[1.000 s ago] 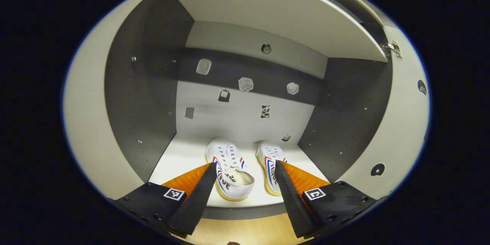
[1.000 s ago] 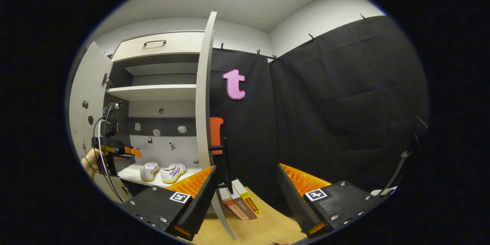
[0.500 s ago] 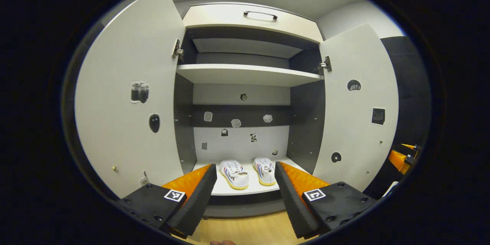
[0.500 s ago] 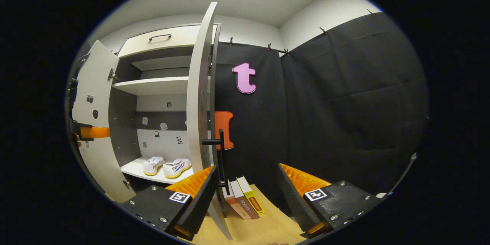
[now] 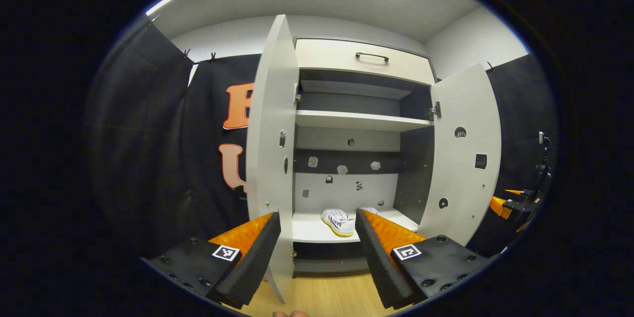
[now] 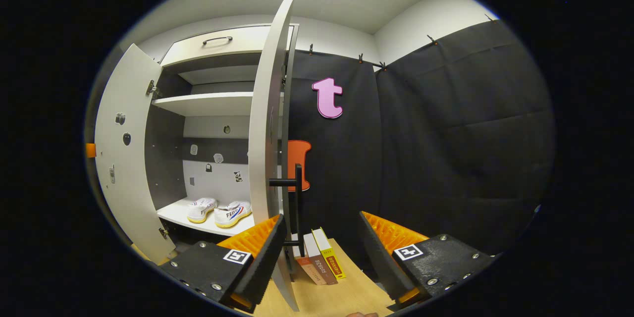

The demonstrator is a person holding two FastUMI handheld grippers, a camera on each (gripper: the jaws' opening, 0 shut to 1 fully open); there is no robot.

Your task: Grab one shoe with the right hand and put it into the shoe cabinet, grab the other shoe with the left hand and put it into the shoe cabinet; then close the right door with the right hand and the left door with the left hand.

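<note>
The shoe cabinet (image 5: pixel 364 57) stands with both doors swung out. Two white shoes with red and blue stripes sit side by side on its bottom shelf (image 5: pixel 309 230): one shoe (image 5: pixel 338 221) shows whole, the other shoe (image 5: pixel 370 210) is partly hidden behind my finger. In the right gripper view both lie there too, the left shoe (image 6: pixel 202 209) and the right shoe (image 6: pixel 235 213). My left gripper (image 5: pixel 317 218) is open and holds nothing, facing the left door (image 5: pixel 267 158) edge-on. My right gripper (image 6: pixel 322 218) is open, just right of the right door (image 6: pixel 267 124) and its black handle (image 6: pixel 297 193).
The right door (image 5: pixel 465 158) hangs wide, with the other gripper (image 5: pixel 515 203) beyond it. Several books (image 6: pixel 319 262) stand on the wooden floor (image 6: pixel 346 294) by the right door's foot. The left door (image 6: pixel 124 158) shows its inner face. An upper shelf (image 5: pixel 361 120) and a drawer top the cabinet.
My left gripper has pulled back out of the cabinet and swung left, so the left door is now edge-on. The right gripper crept slightly nearer the right door's edge. Shoes have not moved.
</note>
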